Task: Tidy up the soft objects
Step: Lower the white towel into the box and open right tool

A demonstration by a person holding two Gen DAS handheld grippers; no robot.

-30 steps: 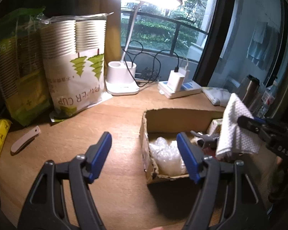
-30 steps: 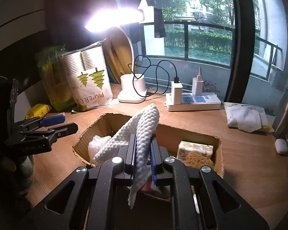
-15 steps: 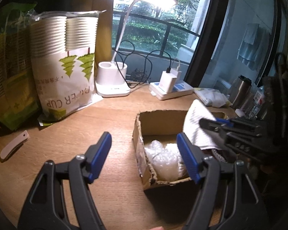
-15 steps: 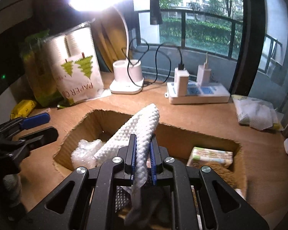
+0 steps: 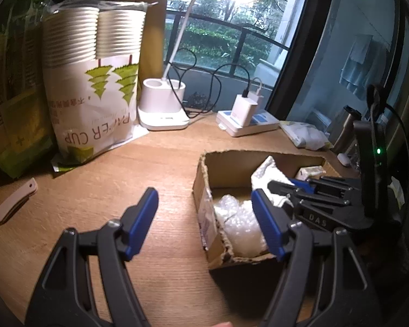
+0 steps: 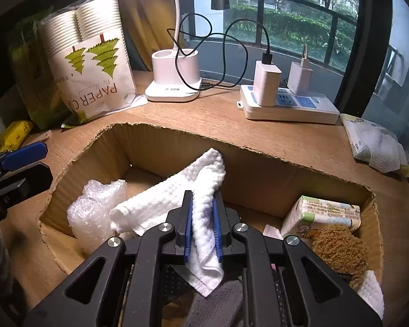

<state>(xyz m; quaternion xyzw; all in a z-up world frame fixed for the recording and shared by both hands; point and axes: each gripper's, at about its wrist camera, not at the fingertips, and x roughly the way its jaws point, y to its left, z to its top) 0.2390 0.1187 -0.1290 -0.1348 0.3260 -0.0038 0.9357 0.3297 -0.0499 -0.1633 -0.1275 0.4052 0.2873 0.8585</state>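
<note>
Towel [image 6: 177, 199] sits pinched between the narrow blue pads of the right gripper [image 6: 202, 226], low centre of the right view, inside the box [image 6: 259, 169] beside bubble wrap [image 6: 95, 207]. Left gripper [image 5: 204, 218], fingers wide and holding nothing, hovers at the box's left wall.

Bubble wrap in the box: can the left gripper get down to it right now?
Probably yes. The left gripper is open beside the cardboard box, and the bubble wrap lies exposed at its near end; the right gripper and white cloth crowd it.
</note>
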